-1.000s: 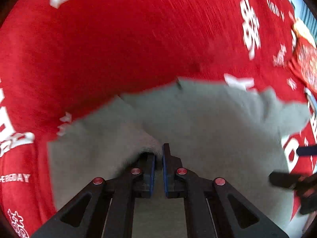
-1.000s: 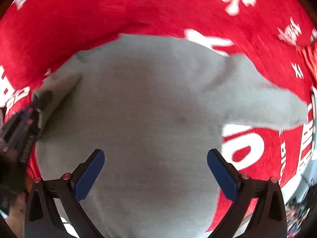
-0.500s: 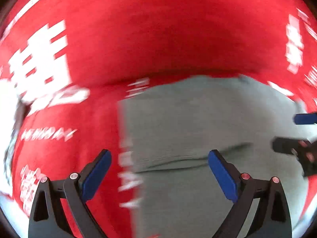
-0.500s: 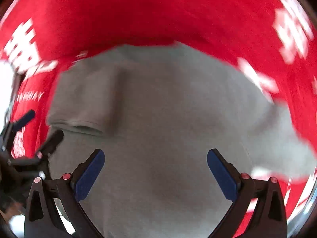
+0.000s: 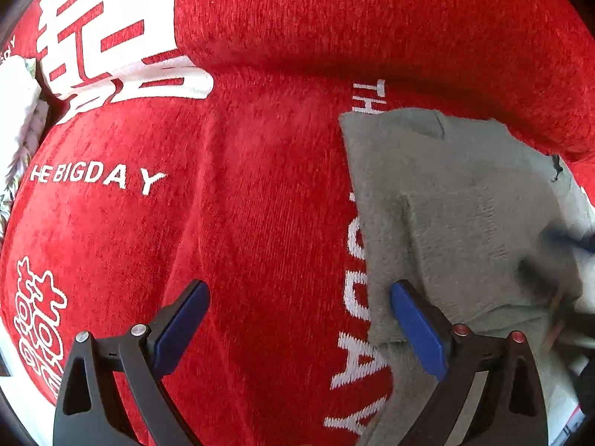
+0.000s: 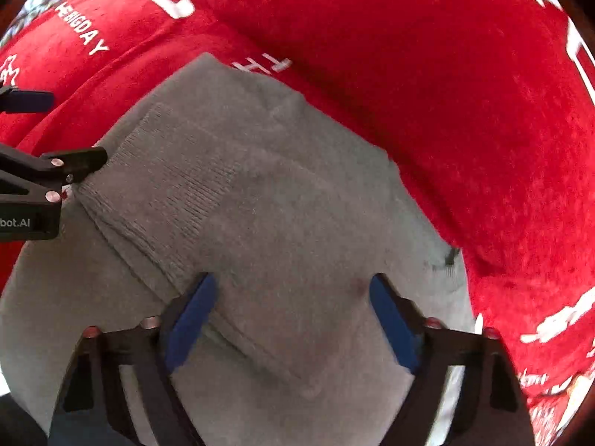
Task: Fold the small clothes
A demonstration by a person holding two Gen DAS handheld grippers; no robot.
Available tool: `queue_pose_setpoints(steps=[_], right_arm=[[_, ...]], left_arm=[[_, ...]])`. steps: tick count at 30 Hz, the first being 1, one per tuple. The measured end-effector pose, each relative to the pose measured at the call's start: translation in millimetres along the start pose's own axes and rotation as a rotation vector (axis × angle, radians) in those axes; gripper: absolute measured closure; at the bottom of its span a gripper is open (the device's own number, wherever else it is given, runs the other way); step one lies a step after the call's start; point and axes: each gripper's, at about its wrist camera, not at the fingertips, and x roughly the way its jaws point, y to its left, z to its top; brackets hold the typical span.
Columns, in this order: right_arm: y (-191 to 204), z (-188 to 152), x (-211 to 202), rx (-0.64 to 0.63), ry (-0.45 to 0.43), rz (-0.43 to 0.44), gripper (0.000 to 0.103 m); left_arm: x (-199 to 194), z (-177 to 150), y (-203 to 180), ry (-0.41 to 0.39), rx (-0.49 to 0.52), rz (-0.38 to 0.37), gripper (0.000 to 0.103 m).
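Note:
A small grey knit sweater (image 6: pixel 282 200) lies on a red cloth (image 6: pixel 465 93) with white lettering. One sleeve with a ribbed cuff (image 6: pixel 163 200) lies folded across the body. My right gripper (image 6: pixel 293 319) is open just above the sweater, its jaws either side of the folded part, holding nothing. My left gripper (image 5: pixel 297 323) is open and empty at the sweater's left edge (image 5: pixel 446 230), mostly over red cloth (image 5: pixel 241 223). It also shows at the left of the right wrist view (image 6: pixel 55 133). The right gripper is a dark blur in the left wrist view (image 5: pixel 565 278).
The red cloth forms a raised fold (image 5: pixel 372 29) behind the sweater. A white patterned fabric (image 5: pixel 18 119) lies at the far left edge. White lettering (image 5: pixel 96 178) marks the cloth.
My left gripper has opened, let go of the sleeve and swung left off the sweater. The sleeve now lies folded over the body. My right gripper stays open and has come closer to the sweater.

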Motion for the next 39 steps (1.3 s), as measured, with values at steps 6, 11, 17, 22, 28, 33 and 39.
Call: queue_pose_setpoints(steps=[6,11,17,22,28,33,39], right_arm=[[-87,-36,-23,0.604,-0.087,0.210,0.100],[-166,-141,-3,1.277,-0.100,0.401,0.099],[-181,-224,16,1.633,-0.063,0.585,0.063],[-180,-180,-15,1.340,-0.126,0.530,0.031],[-132,-43,-26,0.615,-0.105,0.284,0.031],[-81,1,15,0.310,0.045,0.028,0.084],[-158,-68,-25,0.828,-0.198,0.248,0.091]], left_arm=[[1,6,1,-0.002,0.040,0.021,0.004],[5,10,7,0.003,0.048,0.016,0.004],[7,18,9,0.032,0.057,0.009,0.004],[11,46,18,0.046,-0.016,-0.040,0.004],[30,72,3,0.060,0.017,0.010,0.004],[41,85,-5,0.090,-0.010,-0.027,0.013],[46,89,-11,0.088,0.012,-0.018,0.019]])
